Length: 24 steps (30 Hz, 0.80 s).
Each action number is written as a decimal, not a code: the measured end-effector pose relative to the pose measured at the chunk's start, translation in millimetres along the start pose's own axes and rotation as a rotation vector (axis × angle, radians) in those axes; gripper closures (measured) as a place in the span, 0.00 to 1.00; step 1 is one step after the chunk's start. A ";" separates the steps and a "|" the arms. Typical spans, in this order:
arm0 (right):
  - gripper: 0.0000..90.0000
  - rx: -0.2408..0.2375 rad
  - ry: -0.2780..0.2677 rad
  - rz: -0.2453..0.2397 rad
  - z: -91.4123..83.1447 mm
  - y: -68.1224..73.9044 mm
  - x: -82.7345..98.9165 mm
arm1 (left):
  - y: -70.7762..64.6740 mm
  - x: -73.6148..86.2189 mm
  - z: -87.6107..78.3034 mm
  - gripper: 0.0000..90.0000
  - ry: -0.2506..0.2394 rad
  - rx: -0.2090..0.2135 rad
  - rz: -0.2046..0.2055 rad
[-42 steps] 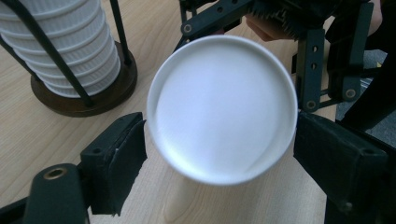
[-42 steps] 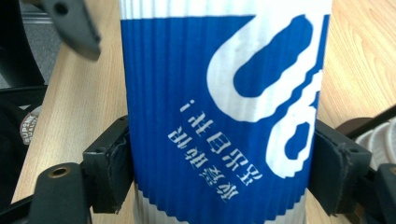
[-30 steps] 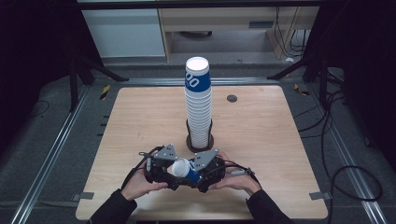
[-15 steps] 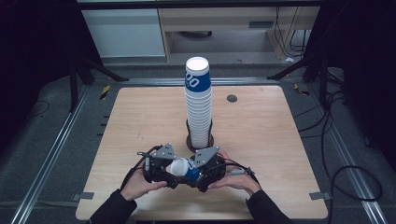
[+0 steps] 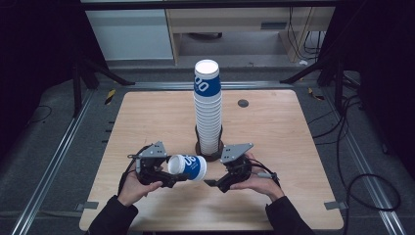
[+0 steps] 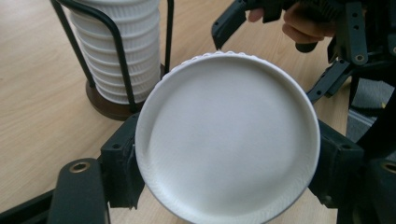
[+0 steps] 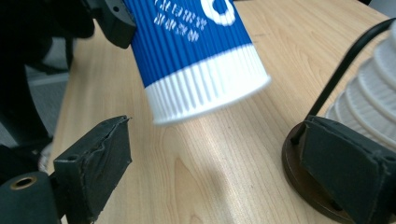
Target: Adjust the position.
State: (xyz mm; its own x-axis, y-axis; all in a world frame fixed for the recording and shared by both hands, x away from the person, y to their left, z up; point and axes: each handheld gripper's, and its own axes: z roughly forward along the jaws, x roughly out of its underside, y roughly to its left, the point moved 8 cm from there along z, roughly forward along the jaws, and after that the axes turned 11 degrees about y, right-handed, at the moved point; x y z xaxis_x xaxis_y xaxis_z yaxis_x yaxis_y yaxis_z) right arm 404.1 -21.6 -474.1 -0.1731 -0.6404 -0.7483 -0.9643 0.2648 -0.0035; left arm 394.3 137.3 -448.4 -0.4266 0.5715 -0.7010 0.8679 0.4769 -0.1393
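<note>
A blue and white ribbed paper cup (image 5: 188, 167) lies on its side just above the table, with my left gripper (image 5: 172, 177) shut on it. In the left gripper view the cup's round white end (image 6: 229, 140) sits between both pads of the left gripper (image 6: 229, 170). My right gripper (image 5: 211, 183) stands to the cup's right. Its jaws have just been opening and nothing is between them. In the right gripper view the cup (image 7: 196, 60) hangs ahead of the open right gripper (image 7: 222, 163), untouched by its pads.
A tall stack of cups (image 5: 208, 110) stands in a black wire holder on a dark round base (image 5: 209, 155) at the table's middle, just behind both grippers. A small dark disc (image 5: 243, 103) is set into the table at the far right. The wooden table (image 5: 293, 147) has dark floor and rails around it.
The right gripper has let go of the cup and drawn back to the right. The left gripper has shifted a little left and up with the cup still in it.
</note>
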 end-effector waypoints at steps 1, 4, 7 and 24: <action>0.10 -0.006 -0.013 0.009 -2.1 -0.7 0.0 | 1.2 -0.6 -1.6 0.29 -0.011 -0.004 -0.001; 0.10 -0.018 -0.038 0.034 -5.4 -2.6 1.4 | 1.8 -2.4 -5.3 0.29 -0.043 0.003 -0.005; 0.09 -0.032 -0.046 0.052 -4.7 -3.6 3.7 | -0.5 -4.8 -7.2 0.29 -0.076 0.024 -0.002; 0.09 -0.154 -0.106 0.041 3.9 11.7 -2.2 | -25.1 -9.7 5.0 0.29 -0.113 0.140 0.061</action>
State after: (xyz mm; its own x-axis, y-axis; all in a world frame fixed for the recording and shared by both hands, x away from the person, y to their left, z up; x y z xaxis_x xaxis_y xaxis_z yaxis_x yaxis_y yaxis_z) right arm 393.9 -14.3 -475.0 -0.1983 -0.5496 -0.8116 -0.9777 0.1698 0.1238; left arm 377.9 116.5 -441.6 -0.3481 0.5140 -0.7840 0.9215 0.3415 -0.1852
